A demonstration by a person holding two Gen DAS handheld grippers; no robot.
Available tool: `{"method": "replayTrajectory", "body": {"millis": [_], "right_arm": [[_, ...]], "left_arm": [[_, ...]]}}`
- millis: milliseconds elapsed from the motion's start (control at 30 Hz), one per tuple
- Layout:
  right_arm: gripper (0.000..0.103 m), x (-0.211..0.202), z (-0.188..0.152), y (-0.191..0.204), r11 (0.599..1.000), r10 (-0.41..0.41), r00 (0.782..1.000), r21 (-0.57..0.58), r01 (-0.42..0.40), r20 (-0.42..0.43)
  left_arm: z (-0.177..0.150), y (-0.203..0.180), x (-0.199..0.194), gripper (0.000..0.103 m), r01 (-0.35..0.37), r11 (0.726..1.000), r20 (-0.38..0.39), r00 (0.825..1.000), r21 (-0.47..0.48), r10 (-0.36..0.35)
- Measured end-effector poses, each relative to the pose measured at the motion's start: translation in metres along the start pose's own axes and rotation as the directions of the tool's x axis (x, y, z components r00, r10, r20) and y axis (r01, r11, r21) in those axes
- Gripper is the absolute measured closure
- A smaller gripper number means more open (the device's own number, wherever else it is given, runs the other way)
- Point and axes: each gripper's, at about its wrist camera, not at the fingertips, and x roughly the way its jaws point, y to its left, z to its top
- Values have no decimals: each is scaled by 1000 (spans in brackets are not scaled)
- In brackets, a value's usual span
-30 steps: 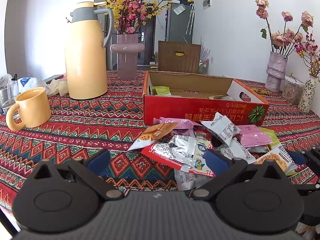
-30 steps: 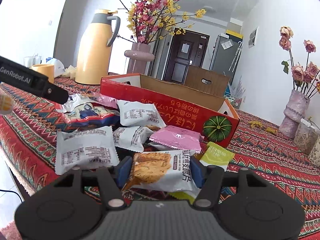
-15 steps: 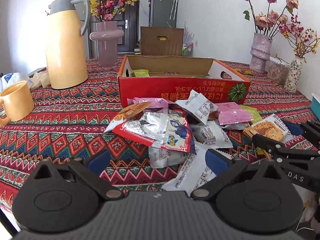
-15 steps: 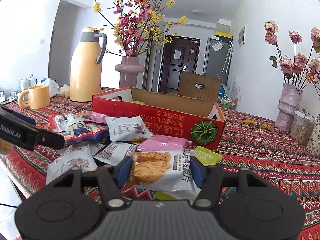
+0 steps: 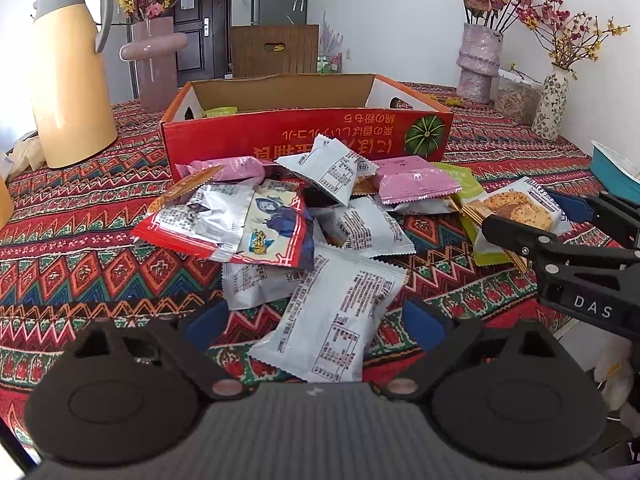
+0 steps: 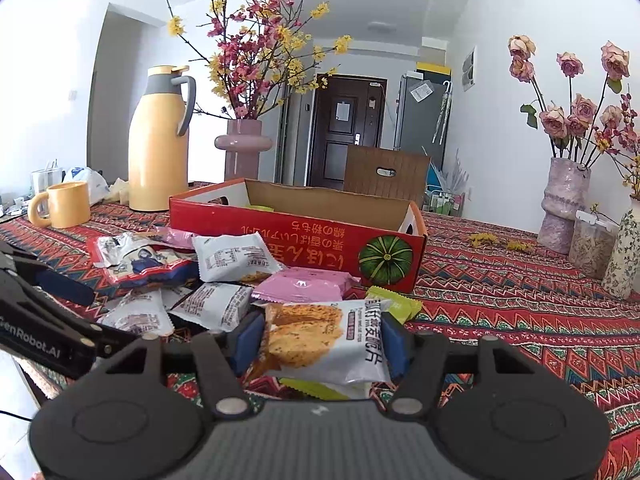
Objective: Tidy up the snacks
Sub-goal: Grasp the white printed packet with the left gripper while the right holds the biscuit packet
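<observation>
Several snack packets lie heaped on the patterned tablecloth in front of a red cardboard box (image 5: 304, 136). One green packet (image 5: 220, 112) sits inside the box. My left gripper (image 5: 314, 322) hangs low over the near edge of the heap with its jaws closing. A white printed packet (image 5: 332, 320) lies between its blue pads, which stand clear of it. My right gripper (image 6: 320, 342) is shut on a biscuit packet (image 6: 316, 336) with a picture of golden crackers. It holds the packet just above a green packet at the heap's right side.
A yellow thermos (image 5: 68, 80) and a pink vase (image 5: 154, 60) stand at the back left, with a yellow mug (image 6: 64, 204) further left. Flower vases (image 5: 478, 60) and a jar line the right side. A teal tray (image 5: 612, 172) sits at the right edge.
The left gripper has moved forward and down over the heap, so the white packet now lies between its pads, which stand closer together. The right gripper keeps its hold on the biscuit packet.
</observation>
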Motion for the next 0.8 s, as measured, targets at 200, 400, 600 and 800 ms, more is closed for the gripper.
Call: {"method": "replayTrajectory", "body": {"millis": [200, 400, 600, 800], "right_arm": [[41, 1, -2, -1, 1000, 6, 1000, 3, -6, -5], [41, 2, -3, -1, 1000, 7, 1000, 5, -7, -9], [41, 2, -3, 0, 1000, 9, 1000, 2, -9, -8], [41, -3, -1, 0, 1000, 4, 1000, -2, -4, 3]], "left_arm": [[2, -3, 8, 37, 22, 1000, -20, 1000, -1, -22], [3, -4, 9, 57, 37, 999, -20, 999, 3, -37], [1, -8, 4, 59, 49, 999, -9, 999, 22, -49], [1, -13, -4, 59, 68, 997, 7, 998, 40, -68]]}}
